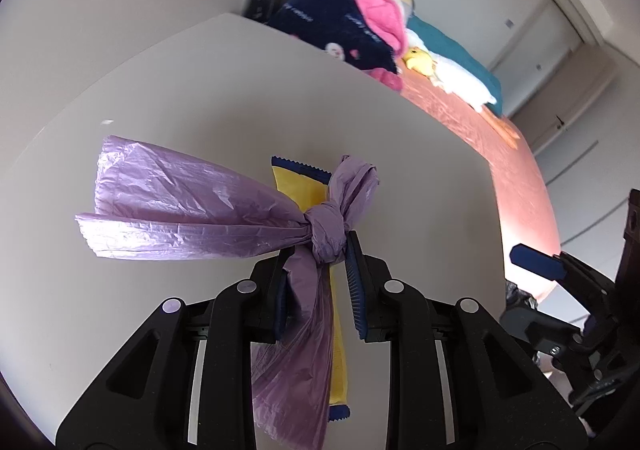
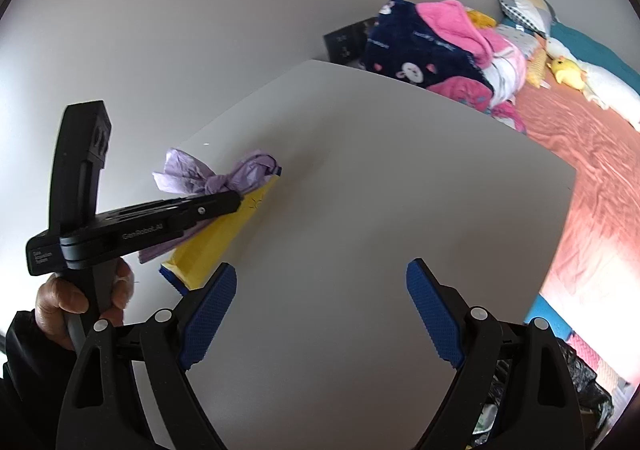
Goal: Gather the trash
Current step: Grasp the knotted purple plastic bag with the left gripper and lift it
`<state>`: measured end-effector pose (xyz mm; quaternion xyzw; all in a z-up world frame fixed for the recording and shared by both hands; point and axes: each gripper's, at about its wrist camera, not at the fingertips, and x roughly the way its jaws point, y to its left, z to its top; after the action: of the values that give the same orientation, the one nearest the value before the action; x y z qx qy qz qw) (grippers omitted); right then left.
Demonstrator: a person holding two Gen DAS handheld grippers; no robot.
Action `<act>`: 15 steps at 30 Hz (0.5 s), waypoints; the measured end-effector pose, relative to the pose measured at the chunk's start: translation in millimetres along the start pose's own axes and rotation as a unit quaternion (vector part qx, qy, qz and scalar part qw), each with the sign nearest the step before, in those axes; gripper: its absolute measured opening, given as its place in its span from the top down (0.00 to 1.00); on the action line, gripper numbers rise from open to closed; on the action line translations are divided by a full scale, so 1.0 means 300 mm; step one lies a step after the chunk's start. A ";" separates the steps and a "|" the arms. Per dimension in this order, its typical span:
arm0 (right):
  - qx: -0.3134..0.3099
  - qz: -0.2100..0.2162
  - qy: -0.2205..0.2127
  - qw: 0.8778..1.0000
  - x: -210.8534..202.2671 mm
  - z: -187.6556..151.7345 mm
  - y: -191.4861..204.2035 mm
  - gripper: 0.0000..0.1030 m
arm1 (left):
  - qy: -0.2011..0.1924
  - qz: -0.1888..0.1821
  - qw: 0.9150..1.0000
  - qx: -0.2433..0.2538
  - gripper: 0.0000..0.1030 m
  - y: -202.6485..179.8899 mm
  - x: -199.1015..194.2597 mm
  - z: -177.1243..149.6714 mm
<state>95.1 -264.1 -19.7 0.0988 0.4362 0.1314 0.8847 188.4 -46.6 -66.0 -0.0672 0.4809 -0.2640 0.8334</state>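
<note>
bag: purple plastic bag point(image 1: 188, 206), knotted, crumpled, on the table
wrapper: yellow wrapper point(image 1: 298, 190), blue-edged, flat under the bag

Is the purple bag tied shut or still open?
Tied shut. The purple bag is gathered into a tight knot at its neck, and that knot sits between the left gripper's pads.

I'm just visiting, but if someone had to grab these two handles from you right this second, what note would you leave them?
Left gripper: jaws narrowed around the knotted purple bag, at its knot; a firm pinch isn't clear.
Right gripper: open, nothing in it, above bare white table.
Yellow wrapper lies on the table under the bag.
Done: nothing visibly binned yet.
Left: secure and lift the bag, pick up the wrapper, take both to the black trash bag beside the table.
</note>
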 end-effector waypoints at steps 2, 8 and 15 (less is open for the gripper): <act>-0.006 0.003 0.002 1.000 0.008 0.004 0.017 0.15 | -0.001 0.009 1.000 -0.006 0.71 0.016 -0.002 -0.010; -0.015 0.004 0.006 1.000 0.024 0.017 0.042 0.15 | -0.009 0.014 1.000 -0.024 0.60 0.051 -0.010 -0.026; -0.024 0.006 0.011 1.000 0.035 0.025 0.067 0.15 | -0.041 0.005 0.997 -0.059 0.67 0.113 -0.065 -0.027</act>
<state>104.5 -242.3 -17.2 0.0782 0.4418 0.1482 0.8813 186.6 -6.8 -67.8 -0.1245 0.4616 -0.2282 0.8482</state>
